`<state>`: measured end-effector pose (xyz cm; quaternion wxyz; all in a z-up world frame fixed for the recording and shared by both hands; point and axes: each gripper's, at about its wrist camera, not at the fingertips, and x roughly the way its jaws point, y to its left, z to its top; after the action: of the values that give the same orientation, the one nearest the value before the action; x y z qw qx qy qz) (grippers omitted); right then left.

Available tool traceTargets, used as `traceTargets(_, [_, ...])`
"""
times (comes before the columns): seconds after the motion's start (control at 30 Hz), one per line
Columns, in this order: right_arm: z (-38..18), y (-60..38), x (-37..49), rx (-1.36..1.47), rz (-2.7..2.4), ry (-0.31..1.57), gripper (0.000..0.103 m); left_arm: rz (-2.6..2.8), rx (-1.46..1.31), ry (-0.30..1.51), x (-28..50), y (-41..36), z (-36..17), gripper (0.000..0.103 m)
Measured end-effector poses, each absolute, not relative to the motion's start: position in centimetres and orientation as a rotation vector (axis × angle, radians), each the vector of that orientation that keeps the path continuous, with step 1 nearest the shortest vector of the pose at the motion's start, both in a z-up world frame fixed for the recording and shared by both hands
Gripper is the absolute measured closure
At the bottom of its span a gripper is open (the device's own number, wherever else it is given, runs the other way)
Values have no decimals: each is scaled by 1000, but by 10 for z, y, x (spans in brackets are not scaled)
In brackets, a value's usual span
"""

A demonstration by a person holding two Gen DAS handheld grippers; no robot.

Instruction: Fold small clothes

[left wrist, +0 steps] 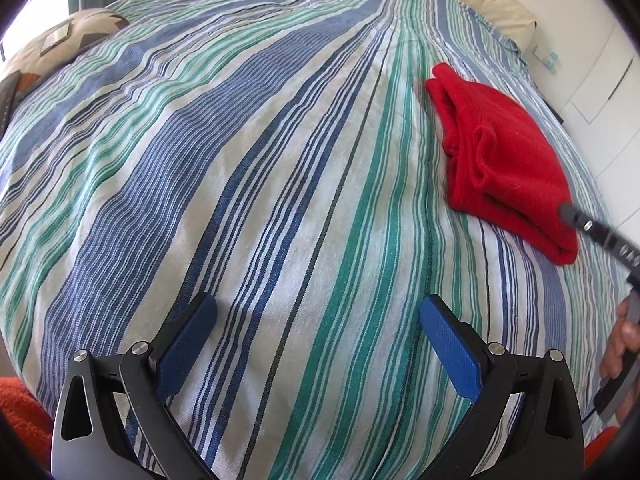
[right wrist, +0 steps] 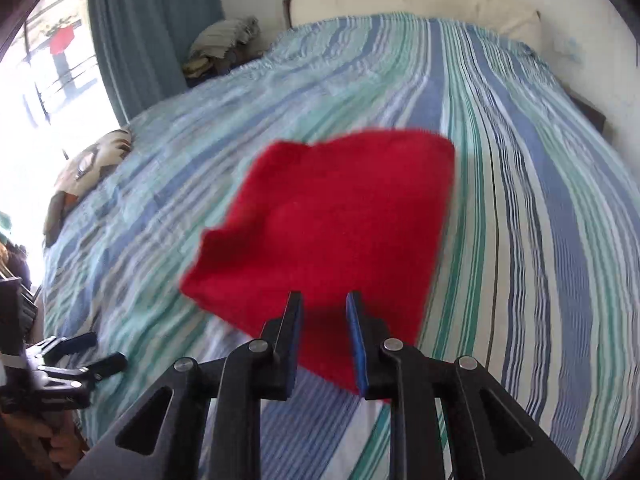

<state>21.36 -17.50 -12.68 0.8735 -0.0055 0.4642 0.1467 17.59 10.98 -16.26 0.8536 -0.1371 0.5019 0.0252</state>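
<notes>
The red garment (left wrist: 508, 160), some small fleece-like piece already folded into a compact bundle, lies on the striped bedspread (left wrist: 260, 200) towards the bed's right side w/ the headboard cushion (left wrist: 480, 4) beyond it. Key relation: it sits directly ahead of the right gripper (right wrist: 324, 300), near edge just past the tips and partly under them in the right wrist view, while it's well off to the right and further up the bed from the left gripper (left wrist: 318, 304). So right hand is clearly the nearer one. Long axis runs diagonally in the left wrist view, from upper left near the bed's middle down to lower right near the bed's edge, w/ the layered open edges facing left and the rounded fold at the lower right corner. Right tongs: narrowly parted, a small gap btwn the blue pads, nothing pinched as far as I can tell; the view is motion-blurred, so contact w/ the cloth underneath can't be ruled out. Left tongs: spread wide, nothing btwn them, hovering over bare bedspread. No containers in sight; a patterned pillow (left wrist: 60, 40) at the far left and a heap of things (right wrist: 224, 44) by the curtain (right wrist: 152, 20), contents unclear. Judgement: fold looks abt done, next is prob a nudge or pickup by the right.
</notes>
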Motion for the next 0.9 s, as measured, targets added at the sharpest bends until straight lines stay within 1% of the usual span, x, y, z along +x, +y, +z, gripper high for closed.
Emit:
traceTargets(0.03, [-147, -174, 220, -8, 305, 1051, 80, 53, -284, 1057, 176, 109, -164, 1])
traceTargets(0.07, [-155, -174, 217, -28, 296, 1055, 80, 52, -280, 1054, 175, 109, -165, 1])
traceTargets(0.13, [-141, -167, 201, -65, 285, 975, 79, 47, -276, 1038, 171, 109, -165, 1])
traceTargets(0.17, [-132, -166, 192, -52, 292, 956, 75, 45, -280, 1030, 169, 109, -164, 1])
traceTargets(0.23, [-111, -168, 169, -25, 303, 898, 47, 32, -290, 1011, 165, 109, -159, 1])
traceTargets(0.3, [-98, -174, 137, -35, 284, 830, 34, -2, -295, 985, 161, 106, -151, 1])
traceTargets(0.4, [-109, -189, 96, -85, 231, 838, 33, -48, -290, 948, 154, 96, -141, 1])
traceTargets(0.53, [-149, -218, 63, -101, 106, 941, 32, -72, -215, 949, 149, 71, -142, 1])
traceTargets(0.57, [-159, -227, 57, -76, 94, 956, 29, -69, -185, 967, 150, 65, -147, 1])
traceTargets(0.6, [-165, -236, 51, -38, 96, 938, 23, -62, -152, 990, 150, 58, -153, 1])
traceTargets(0.63, [-168, -241, 47, -10, 103, 916, 21, -50, -118, 1017, 152, 52, -160, 1])
traceTargets(0.7, [-171, -245, 46, 20, 118, 907, 19, -24, -29, 1042, 151, 41, -172, 1])
traceTargets(0.77, [-172, -245, 48, 37, 129, 912, 14, -11, 43, 1013, 147, 33, -174, 0])
traceTargets(0.83, [-174, -240, 48, 10, 126, 903, 10, -4, 44, 1010, 145, 33, -173, 0])
traceTargets(0.9, [-176, -235, 43, -16, 118, 886, 10, -8, 35, 1008, 144, 36, -173, 0])
